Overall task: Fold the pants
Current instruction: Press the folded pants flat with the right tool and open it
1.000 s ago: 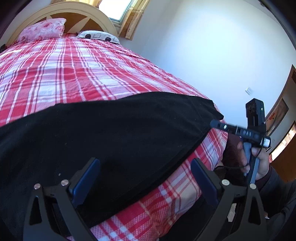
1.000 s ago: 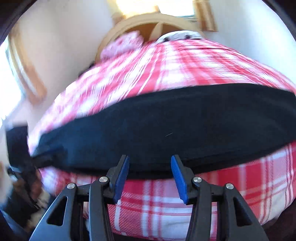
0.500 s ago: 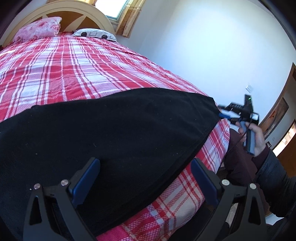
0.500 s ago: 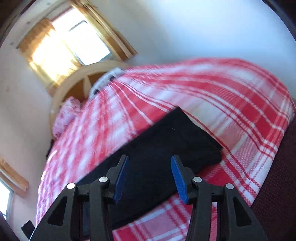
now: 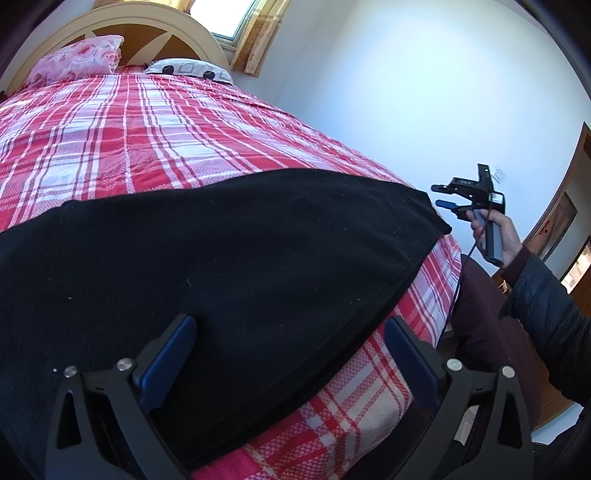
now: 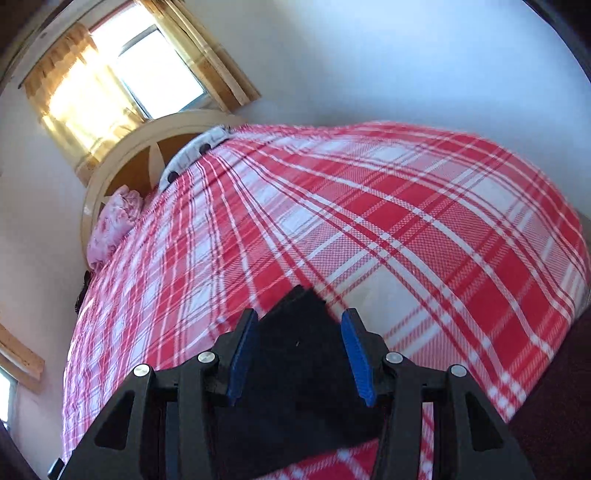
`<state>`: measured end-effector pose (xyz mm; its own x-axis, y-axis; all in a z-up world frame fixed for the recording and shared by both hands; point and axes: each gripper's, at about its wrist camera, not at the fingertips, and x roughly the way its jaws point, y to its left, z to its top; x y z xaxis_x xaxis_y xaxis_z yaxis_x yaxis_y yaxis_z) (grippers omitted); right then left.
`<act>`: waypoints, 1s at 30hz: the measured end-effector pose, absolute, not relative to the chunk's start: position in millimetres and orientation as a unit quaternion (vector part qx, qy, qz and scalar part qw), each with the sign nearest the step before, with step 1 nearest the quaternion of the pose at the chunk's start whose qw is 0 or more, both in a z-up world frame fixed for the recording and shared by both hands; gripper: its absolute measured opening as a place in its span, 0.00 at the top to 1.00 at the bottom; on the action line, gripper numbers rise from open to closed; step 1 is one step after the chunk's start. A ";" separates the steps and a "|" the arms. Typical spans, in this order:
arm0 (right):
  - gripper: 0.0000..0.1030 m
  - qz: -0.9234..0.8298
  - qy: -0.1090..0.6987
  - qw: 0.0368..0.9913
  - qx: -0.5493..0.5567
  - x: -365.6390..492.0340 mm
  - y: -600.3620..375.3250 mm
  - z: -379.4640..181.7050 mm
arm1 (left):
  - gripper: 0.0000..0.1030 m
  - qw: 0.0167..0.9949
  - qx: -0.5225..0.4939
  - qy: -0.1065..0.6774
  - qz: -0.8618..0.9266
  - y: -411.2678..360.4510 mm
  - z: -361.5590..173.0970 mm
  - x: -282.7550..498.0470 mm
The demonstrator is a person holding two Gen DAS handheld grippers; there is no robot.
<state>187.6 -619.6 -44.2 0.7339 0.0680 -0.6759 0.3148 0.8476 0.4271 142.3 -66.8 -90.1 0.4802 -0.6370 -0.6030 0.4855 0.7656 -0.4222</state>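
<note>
Spilling past frame, black pants (image 5: pixel 236 258) hide their left end.

Bed (image 5: pixel 155 122) under a red-and-white plaid cover, stretching away ahead of the left claw. Black pants (image 5: pixel 240 266) spread flat across its near end, just ahead of the claw. Far ahead, against the headboard (image 5: pixel 110 14): pink floral pillow (image 5: pixel 81 55), white pillow (image 5: pixel 192 69) with black spots.
</note>
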 end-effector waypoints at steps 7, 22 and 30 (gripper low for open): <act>0.64 -0.023 0.384 0.881 0.276 210.1 -625.3 -59.6 | 0.00 0.856 -0.089 0.392 -0.326 -69.6 -91.5 143.8; 0.94 -0.075 0.367 0.905 0.205 223.4 -622.5 -65.0 | 0.00 0.857 -0.082 0.392 -0.325 -70.0 -93.1 143.6; 0.49 -0.080 0.334 0.897 0.279 161.7 -638.6 -47.7 | 0.00 0.859 -0.088 0.388 -0.323 -69.2 -91.6 143.1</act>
<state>161.7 -638.6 -47.7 0.7647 0.0432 -0.6430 0.3294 0.8314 0.4476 143.1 -69.2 -91.6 0.4898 -0.6226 -0.6103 0.4859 0.7761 -0.4019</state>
